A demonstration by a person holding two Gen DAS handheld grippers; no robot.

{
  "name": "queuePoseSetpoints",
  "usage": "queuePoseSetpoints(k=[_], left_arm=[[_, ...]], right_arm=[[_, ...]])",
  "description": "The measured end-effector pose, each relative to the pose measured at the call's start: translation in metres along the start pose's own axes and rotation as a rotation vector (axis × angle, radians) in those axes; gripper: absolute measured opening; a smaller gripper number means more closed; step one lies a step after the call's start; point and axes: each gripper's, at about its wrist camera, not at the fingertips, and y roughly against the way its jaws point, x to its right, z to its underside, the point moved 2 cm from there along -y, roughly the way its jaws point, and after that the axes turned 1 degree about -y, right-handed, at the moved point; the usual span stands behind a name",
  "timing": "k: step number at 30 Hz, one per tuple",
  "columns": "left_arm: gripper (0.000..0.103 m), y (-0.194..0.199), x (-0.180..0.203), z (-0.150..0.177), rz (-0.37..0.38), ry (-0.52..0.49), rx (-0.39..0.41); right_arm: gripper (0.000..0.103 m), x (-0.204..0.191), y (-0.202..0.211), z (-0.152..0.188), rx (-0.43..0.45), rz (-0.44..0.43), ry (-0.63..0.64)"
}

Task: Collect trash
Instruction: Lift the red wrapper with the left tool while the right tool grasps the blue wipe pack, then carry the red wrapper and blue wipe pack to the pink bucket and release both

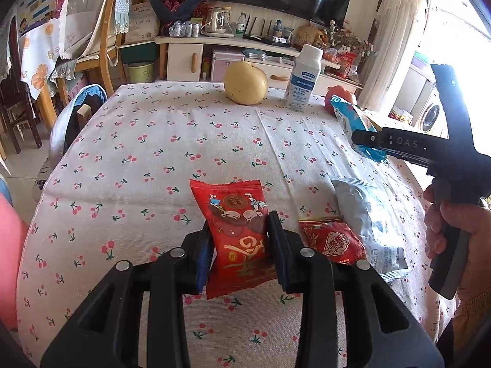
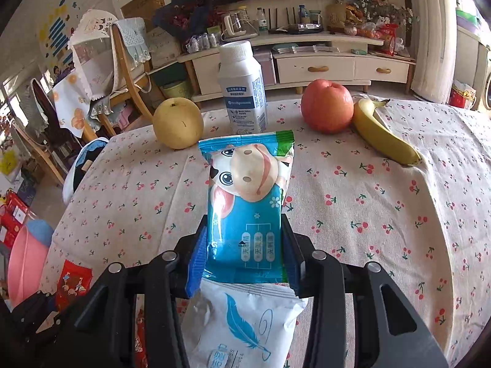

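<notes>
Left gripper (image 1: pixel 238 245) clamped on red snack packet (image 1: pixel 237 233), packet raised off cherry-print tablecloth (image 1: pixel 153 153), well nearer than white milk bottle (image 1: pixel 302 78) at far edge. Right gripper (image 2: pixel 244 245) closed on blue cow-face packet (image 2: pixel 248 196), held up in line with, and nearer than, same bottle (image 2: pixel 242 92); white feather-print packet (image 2: pixel 242 322) lying below it on cloth. Beside bottle: yellow pear (image 2: pixel 178 122) left, red apple (image 2: pixel 326 105) and banana (image 2: pixel 383 138) right; small red wrapper (image 1: pixel 333 240) flat on cloth, nearer than bottle, just beside left gripper.
</notes>
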Motion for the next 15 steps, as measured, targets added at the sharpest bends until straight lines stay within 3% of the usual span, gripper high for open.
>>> queuePoseSetpoints(k=[15], left_arm=[[0.036, 0.027, -0.033, -0.005, -0.004, 0.072, 0.059]], right_arm=[[0.044, -0.033, 0.041, 0.033, 0.012, -0.029, 0.025]])
